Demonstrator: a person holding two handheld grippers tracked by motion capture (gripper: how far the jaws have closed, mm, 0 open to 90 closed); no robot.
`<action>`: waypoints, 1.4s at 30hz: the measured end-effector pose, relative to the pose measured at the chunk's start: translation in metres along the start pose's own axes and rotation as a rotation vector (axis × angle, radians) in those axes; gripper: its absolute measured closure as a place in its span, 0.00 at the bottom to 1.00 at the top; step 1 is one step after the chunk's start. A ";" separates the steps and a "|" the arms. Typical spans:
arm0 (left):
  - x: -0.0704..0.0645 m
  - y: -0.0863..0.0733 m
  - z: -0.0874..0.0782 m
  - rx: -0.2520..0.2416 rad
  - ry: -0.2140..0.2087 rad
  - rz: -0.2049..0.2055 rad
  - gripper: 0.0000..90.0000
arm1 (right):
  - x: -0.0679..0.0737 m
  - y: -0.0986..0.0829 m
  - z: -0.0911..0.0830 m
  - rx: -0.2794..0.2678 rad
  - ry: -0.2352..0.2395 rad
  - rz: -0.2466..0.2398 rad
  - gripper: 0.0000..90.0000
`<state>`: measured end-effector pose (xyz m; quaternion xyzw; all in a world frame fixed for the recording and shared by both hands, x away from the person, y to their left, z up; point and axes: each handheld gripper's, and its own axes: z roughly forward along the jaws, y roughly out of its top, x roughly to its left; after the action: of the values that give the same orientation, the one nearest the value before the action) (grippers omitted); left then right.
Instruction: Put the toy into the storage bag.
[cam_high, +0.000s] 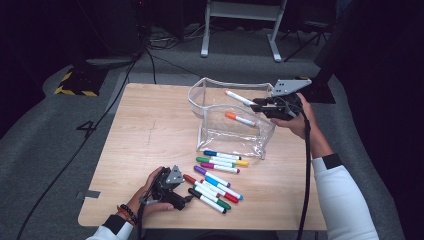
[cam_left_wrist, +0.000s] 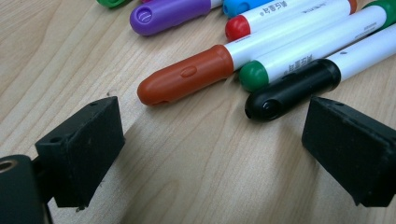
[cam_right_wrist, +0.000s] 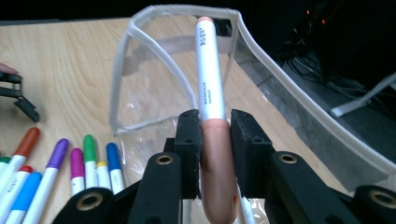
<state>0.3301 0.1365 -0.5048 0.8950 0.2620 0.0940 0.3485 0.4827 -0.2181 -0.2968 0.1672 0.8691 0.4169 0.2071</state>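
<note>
Left gripper (cam_high: 186, 198) is resting low near the desk's (cam_high: 150, 135) front-left corner, held in the person's left hand (cam_high: 145, 195). In the left gripper view its jaws are standing wide apart and gripping nothing; bare wood is lying between them. Just beyond the jaw tips, the cap ends of the brown-capped marker (cam_left_wrist: 187, 80) and the black-capped marker (cam_left_wrist: 289, 88) are pointing toward the gripper, with the black cap lying close to the right-hand jaw; contact cannot be told.

The loose markers (cam_high: 217, 177) are lying in a cluster along the desk's front edge, at about mid-width, just right of the left gripper.

The clear pouch (cam_high: 227, 135) is standing open behind that cluster, toward the desk's right-rear part. An orange-capped marker (cam_high: 240, 119) is lying inside it.

Right gripper (cam_high: 257, 105) is hovering at the pouch's right rim, in the person's right hand (cam_high: 300, 120). Its jaws are clamped on the copper-capped marker (cam_right_wrist: 210, 88), pinching the cap where it meets the white barrel. The barrel is sticking out beyond the jaws above the pouch's open mouth.
</note>
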 end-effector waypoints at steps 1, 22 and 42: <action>0.000 0.000 0.000 0.000 0.000 0.000 0.07 | 0.000 0.000 0.000 0.000 0.000 0.000 0.82; 0.000 0.000 0.000 0.000 0.000 0.000 0.07 | -0.013 -0.010 0.044 0.319 0.165 0.068 0.82; 0.000 0.000 0.000 0.000 -0.001 0.000 0.07 | -0.012 -0.017 0.011 0.127 0.047 0.123 0.59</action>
<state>0.3302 0.1365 -0.5047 0.8951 0.2618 0.0938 0.3485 0.4962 -0.2266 -0.3141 0.2234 0.8864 0.3767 0.1497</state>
